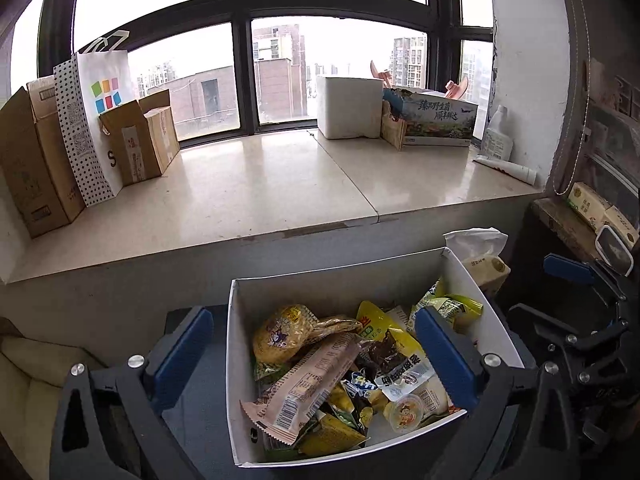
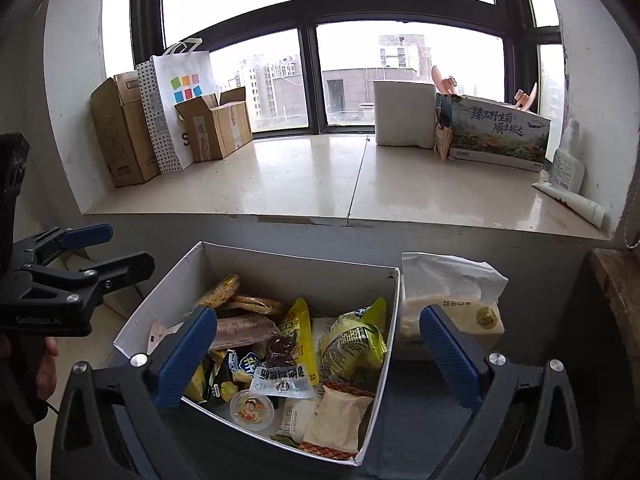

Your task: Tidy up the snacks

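Observation:
A white open box (image 1: 320, 284) (image 2: 320, 284) stands below the window sill, full of several snack packs. Among them are a long pink wrapper (image 1: 308, 384), a yellow bun pack (image 1: 280, 332), a jelly cup (image 1: 406, 414) (image 2: 252, 408) and a green-yellow packet (image 2: 352, 344). My left gripper (image 1: 316, 348) hangs open over the box with nothing between its blue pads. My right gripper (image 2: 318, 354) is open too, straddling the box's right wall, and holds nothing. Each gripper shows in the other's view: the right gripper (image 1: 580, 320) and the left gripper (image 2: 80, 256).
A tissue pack (image 1: 480, 256) (image 2: 452, 300) sits right of the box. The stone sill (image 1: 280, 192) carries cardboard boxes and a paper bag (image 1: 100, 120) at left, and a white foam box (image 1: 348, 106), a printed carton (image 1: 436, 120) and a spray bottle (image 1: 498, 136) at right. A hand (image 2: 44, 364) grips the left tool.

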Demonstrator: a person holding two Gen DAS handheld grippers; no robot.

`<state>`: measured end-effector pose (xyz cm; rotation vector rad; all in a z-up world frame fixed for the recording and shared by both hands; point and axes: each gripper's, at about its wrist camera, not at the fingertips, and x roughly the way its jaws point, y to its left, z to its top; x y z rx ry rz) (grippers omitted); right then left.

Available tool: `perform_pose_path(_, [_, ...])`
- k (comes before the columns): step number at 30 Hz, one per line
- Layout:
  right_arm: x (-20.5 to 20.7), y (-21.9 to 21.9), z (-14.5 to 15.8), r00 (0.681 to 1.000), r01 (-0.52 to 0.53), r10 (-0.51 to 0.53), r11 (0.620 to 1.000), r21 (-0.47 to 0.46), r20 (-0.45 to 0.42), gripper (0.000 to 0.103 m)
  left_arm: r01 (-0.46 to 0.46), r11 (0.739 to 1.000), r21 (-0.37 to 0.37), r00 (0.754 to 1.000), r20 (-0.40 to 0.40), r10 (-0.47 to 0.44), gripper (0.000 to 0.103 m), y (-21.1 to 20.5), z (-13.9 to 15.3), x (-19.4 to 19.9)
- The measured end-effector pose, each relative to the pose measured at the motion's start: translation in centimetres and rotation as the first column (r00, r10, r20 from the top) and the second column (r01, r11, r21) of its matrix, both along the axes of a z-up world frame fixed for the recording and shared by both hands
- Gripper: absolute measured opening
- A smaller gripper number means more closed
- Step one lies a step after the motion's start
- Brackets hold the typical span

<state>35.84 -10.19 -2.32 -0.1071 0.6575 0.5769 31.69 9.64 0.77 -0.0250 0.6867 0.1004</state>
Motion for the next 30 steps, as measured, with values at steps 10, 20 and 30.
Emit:
perform_pose_path(10, [-3.4, -0.7, 3.7, 0.996, -0.046, 0.040, 0.997, 0.069, 0.082, 0.103, -0.009, 1.000, -0.022, 0.996, 0.087, 0.011, 0.103, 0.0, 1.7, -4.3])
perform_pose_path(20, [-11.5, -2.6, 6.2, 0.986, -0.068, 0.056, 0.995, 0.073, 0.155, 0.103, -0.079, 0.996, -0.043, 0.989, 0.125, 0.083, 0.103, -1.8, 2.8, -15.1])
perform_pose_path(30, [-17.1, -5.3, 2.6, 1.000, -0.007, 0.004, 0.992, 0.128, 0.024, 0.103, -0.100, 0.986, -0.130, 0.992, 0.068, 0.109, 0.103, -2.9, 1.6, -22.5])
